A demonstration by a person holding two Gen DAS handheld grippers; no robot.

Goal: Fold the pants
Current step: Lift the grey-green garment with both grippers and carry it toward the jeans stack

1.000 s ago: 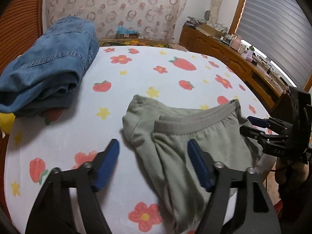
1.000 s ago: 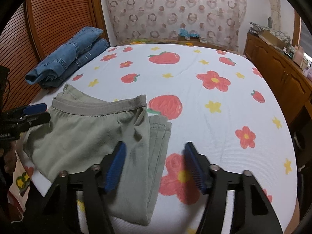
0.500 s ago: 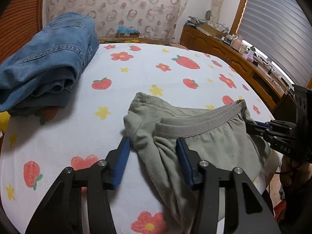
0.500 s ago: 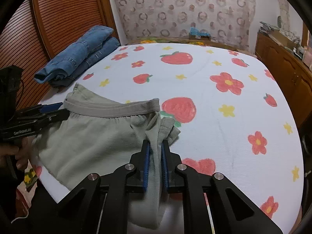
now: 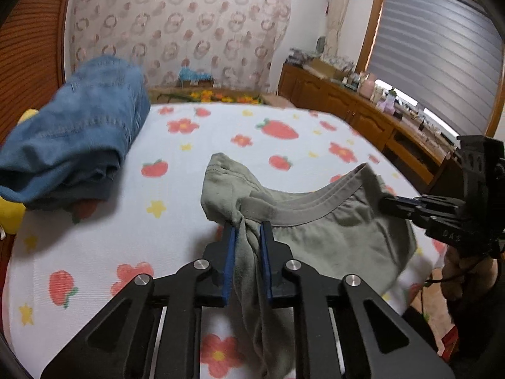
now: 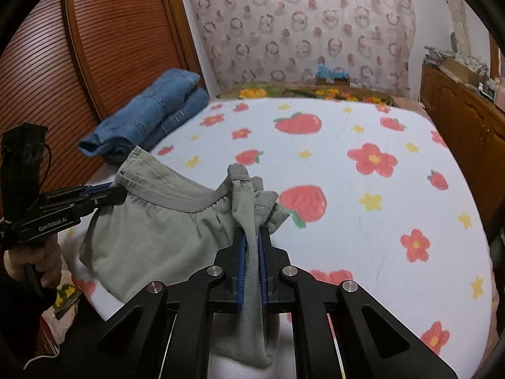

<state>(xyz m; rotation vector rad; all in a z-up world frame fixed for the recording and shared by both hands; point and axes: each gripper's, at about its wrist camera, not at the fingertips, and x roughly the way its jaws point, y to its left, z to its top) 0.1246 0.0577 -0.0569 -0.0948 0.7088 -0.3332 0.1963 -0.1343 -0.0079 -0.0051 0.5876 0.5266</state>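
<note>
Grey-green pants (image 5: pixel 331 237) lie on the flowered bed sheet (image 5: pixel 176 221) near its front edge, waistband facing the far wall. My left gripper (image 5: pixel 247 227) has a bunched fold of the pants' left side just under the waistband between its blue pads; its jaws are closing and press on the cloth. In the right wrist view my right gripper (image 6: pixel 251 233) is shut on a fold at the right side of the pants (image 6: pixel 157 230). The waistband hangs slack between the two grips. Each gripper shows in the other's view: right gripper (image 5: pixel 388 203), left gripper (image 6: pixel 120 193).
A folded stack of blue jeans (image 5: pixel 79 132) lies at the bed's far left corner, beside a louvred wooden door (image 6: pixel 94 63). A wooden cabinet (image 5: pixel 363 117) with small items runs along the right wall. A hand (image 6: pixel 34 262) holds the left gripper's handle.
Both grippers went from wide open above the pants to closed on folds at the waistband's two ends, the right one first. The pinched cloth now stands raised off the sheet.
</note>
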